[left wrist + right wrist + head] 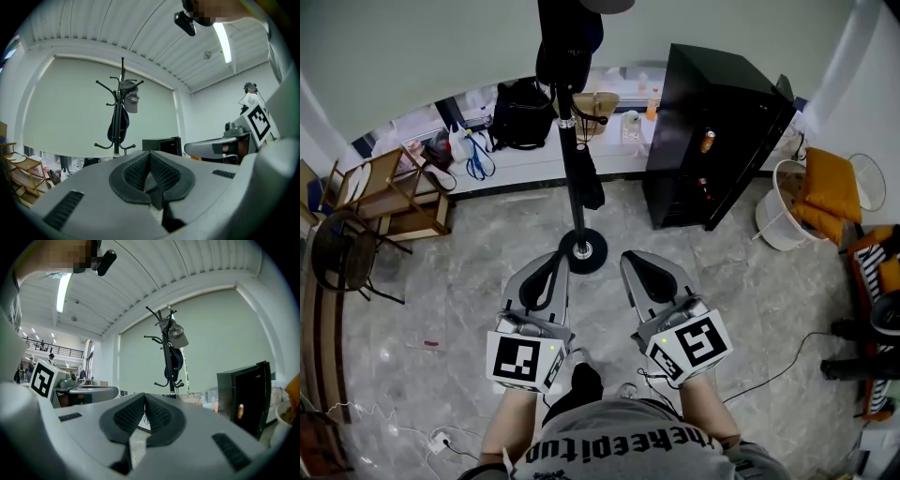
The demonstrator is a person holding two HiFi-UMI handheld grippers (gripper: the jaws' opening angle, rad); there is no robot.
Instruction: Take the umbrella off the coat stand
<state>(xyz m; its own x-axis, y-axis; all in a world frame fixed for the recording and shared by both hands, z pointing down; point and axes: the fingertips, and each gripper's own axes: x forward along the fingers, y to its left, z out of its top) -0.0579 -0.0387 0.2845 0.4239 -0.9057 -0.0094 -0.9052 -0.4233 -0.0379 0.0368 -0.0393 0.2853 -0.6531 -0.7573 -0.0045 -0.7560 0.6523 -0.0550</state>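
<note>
Left gripper (554, 263): your jaws are pressed together, with nothing between them.
Right gripper (632, 262): your jaws are pressed together and empty.
Coat stand (572, 155): it stands straight ahead of both claws, its round base (582, 250) between their tips.
Umbrella (592, 183): dark and folded, it hangs low on the pole, ahead of your claws and clear of them.
Grey cap (131, 99): it hangs high on the stand.

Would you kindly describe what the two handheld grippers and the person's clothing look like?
The left gripper and right gripper match: light grey wedge-shaped shells with black ribbed pads at the tip. Each carries a white cube with black square markers at its rear. The person wears a grey T-shirt with dark lettering.
</note>
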